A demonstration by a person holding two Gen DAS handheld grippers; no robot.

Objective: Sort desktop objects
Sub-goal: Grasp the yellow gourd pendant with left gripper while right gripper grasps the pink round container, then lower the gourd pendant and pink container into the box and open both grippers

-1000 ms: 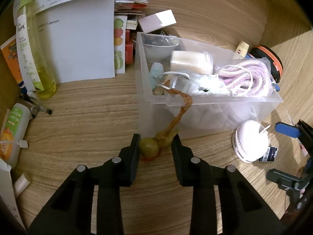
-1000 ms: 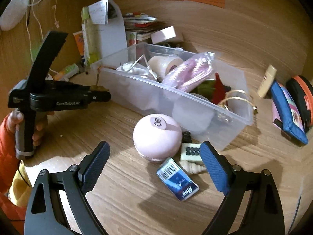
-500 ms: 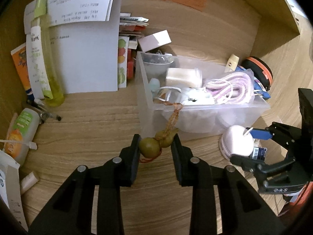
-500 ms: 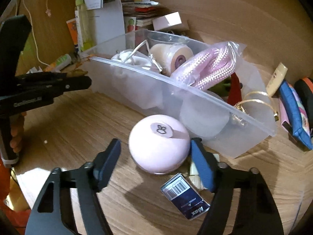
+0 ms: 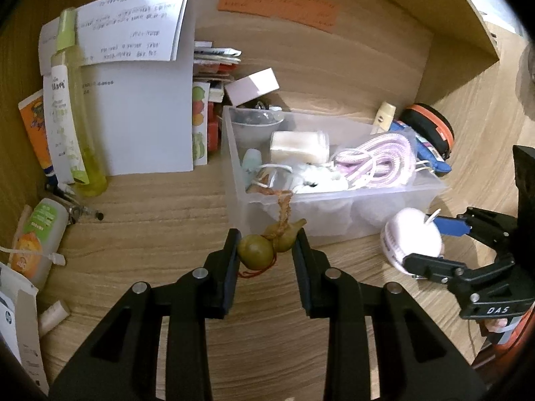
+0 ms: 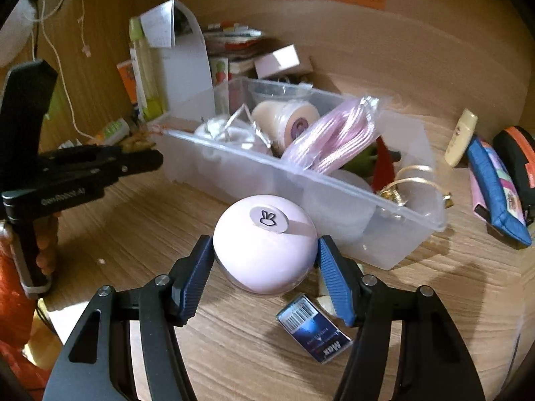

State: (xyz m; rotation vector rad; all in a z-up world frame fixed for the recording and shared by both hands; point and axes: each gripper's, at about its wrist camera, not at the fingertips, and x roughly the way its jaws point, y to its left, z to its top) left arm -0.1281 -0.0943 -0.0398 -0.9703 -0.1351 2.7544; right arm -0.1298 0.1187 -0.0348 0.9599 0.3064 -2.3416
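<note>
A small olive-green gourd charm [image 5: 255,252] with a brown cord sits between the pads of my left gripper [image 5: 266,239], which is shut on it just above the desk. The cord trails up over the rim of the clear plastic bin [image 5: 334,215]. In the right wrist view my right gripper [image 6: 265,249] has its blue pads against both sides of a pink round case [image 6: 264,254] with a rabbit sticker, and its jaws are closing on it. That case stands in front of the bin [image 6: 301,180]. The left wrist view shows the same case [image 5: 409,234] at the right.
The bin holds a pink rope bundle [image 6: 331,133], a cream roll [image 6: 294,117] and white items. A blue barcode box [image 6: 314,327] lies by the case. A blue pouch [image 6: 498,187] and orange-black case [image 6: 518,153] lie right. A spray bottle [image 5: 77,117] and papers [image 5: 140,100] stand back left.
My right gripper's jaws have come in from wide open onto the pink round case. My left gripper has risen a little with the gourd charm in it.
</note>
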